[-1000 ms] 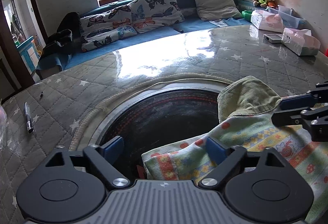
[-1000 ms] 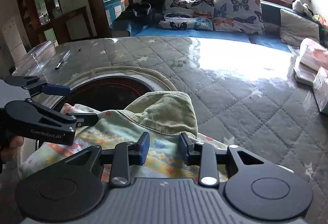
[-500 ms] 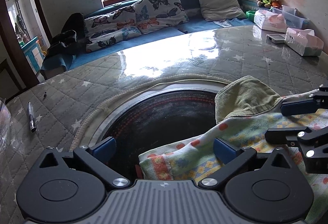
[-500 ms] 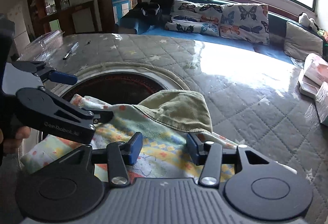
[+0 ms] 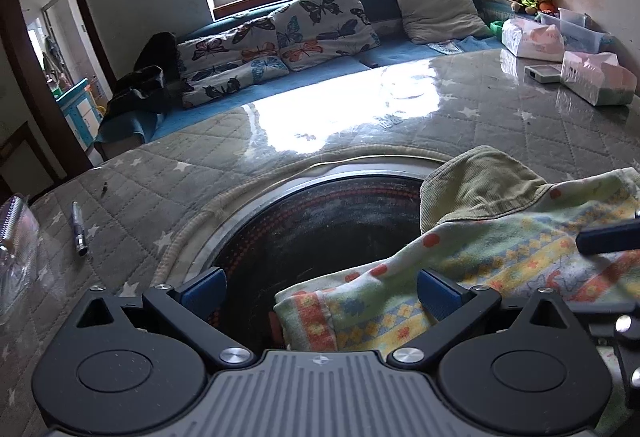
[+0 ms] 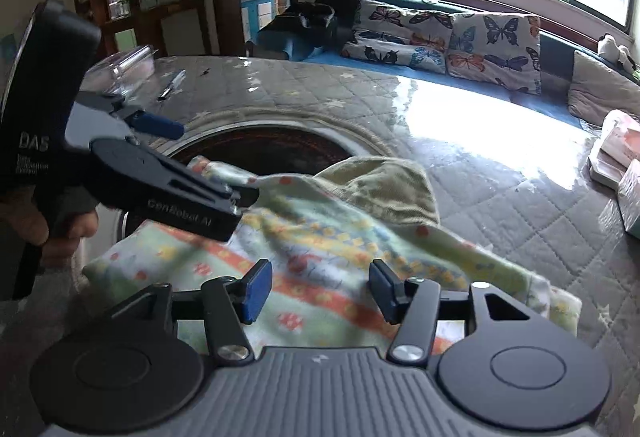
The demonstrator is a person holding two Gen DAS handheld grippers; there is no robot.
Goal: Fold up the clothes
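Note:
A colourful patterned garment (image 5: 472, 269) with an olive corduroy part (image 5: 480, 181) lies on the quilted table, partly over a round dark recess (image 5: 320, 221). It also shows in the right wrist view (image 6: 320, 257), with the olive part (image 6: 384, 185) behind. My left gripper (image 5: 320, 287) is open, its jaws wide over the garment's folded left edge. My right gripper (image 6: 318, 289) is open just above the garment's middle. The left gripper also shows in the right wrist view (image 6: 192, 165), and a right fingertip (image 5: 604, 237) shows in the left wrist view.
A pen (image 5: 78, 229) and a clear plastic box (image 6: 124, 65) lie at the table's left. Tissue packs (image 5: 596, 77) and a small box (image 5: 542, 71) sit at the far right. A sofa with butterfly cushions (image 5: 280, 37) runs behind the table.
Both grippers have drawn back and risen a little from the garment. The right gripper's jaws have opened wider. The garment lies flatter on the table.

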